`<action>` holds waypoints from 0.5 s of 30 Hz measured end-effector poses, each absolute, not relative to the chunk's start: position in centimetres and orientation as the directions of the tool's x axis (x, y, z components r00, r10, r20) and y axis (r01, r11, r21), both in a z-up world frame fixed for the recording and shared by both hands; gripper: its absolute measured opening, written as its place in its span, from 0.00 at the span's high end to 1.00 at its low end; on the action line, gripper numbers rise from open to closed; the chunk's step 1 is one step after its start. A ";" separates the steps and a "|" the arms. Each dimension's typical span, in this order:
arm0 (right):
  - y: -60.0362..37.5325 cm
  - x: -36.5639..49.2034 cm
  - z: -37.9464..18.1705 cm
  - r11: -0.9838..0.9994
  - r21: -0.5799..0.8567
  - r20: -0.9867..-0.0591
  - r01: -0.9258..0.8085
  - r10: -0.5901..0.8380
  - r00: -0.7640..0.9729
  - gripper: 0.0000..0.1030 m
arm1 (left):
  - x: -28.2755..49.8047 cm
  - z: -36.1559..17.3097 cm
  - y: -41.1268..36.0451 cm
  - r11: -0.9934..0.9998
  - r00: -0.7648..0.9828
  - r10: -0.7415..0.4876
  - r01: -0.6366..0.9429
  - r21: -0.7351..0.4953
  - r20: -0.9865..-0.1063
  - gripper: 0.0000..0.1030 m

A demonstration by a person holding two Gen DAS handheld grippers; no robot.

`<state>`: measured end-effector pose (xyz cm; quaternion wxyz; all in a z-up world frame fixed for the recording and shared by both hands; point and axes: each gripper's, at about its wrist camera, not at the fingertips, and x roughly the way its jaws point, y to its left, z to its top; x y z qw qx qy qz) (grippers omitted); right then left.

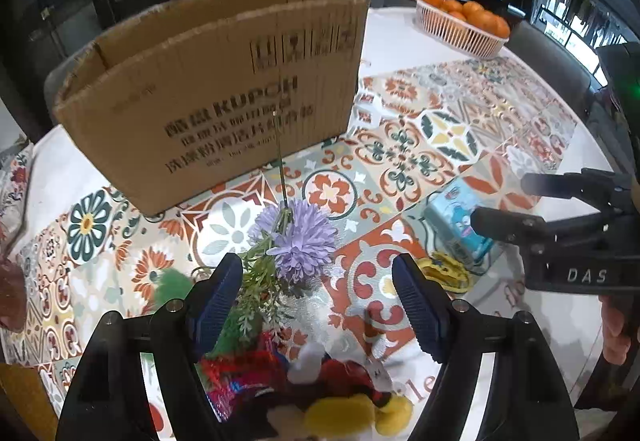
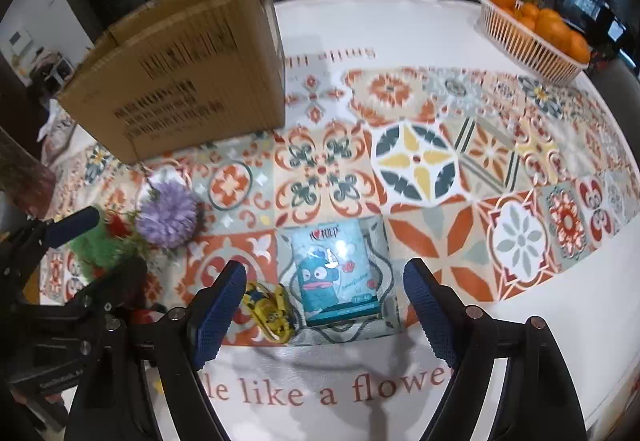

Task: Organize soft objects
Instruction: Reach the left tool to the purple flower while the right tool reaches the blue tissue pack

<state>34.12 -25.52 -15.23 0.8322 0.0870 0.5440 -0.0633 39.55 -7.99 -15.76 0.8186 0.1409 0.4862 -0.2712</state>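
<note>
The left gripper [image 1: 318,305] hangs with jaws spread wide and empty over a purple artificial flower [image 1: 302,241] lying on the patterned tablecloth [image 2: 520,145]; red and yellow plush toys [image 1: 340,393] lie beneath it, toward the table's near edge. The right gripper [image 2: 324,309] is likewise spread and empty above a blue tissue pack [image 2: 334,275], with a small yellow toy [image 2: 272,311] just beside that. An open cardboard box [image 1: 208,93] stands behind the flower. A basket of oranges [image 2: 532,37] sits near the far right edge.
</note>
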 end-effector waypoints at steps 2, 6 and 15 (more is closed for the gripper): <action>-25.7 34.3 -16.3 0.976 0.075 -0.925 0.204 -0.009 0.379 0.20 | 40.1 -16.5 -8.3 0.813 0.373 -0.292 0.582 -0.023 -0.881 0.25; -26.0 34.7 -18.2 0.975 0.059 -0.938 0.215 -0.019 0.346 0.20 | 41.4 -18.0 -8.9 0.816 0.347 -0.264 0.578 -0.016 -0.900 0.25; -27.0 35.6 -20.8 0.966 0.099 -0.954 0.238 0.024 0.300 0.20 | 43.1 -19.8 -10.1 0.825 0.302 -0.250 0.563 -0.039 -0.920 0.25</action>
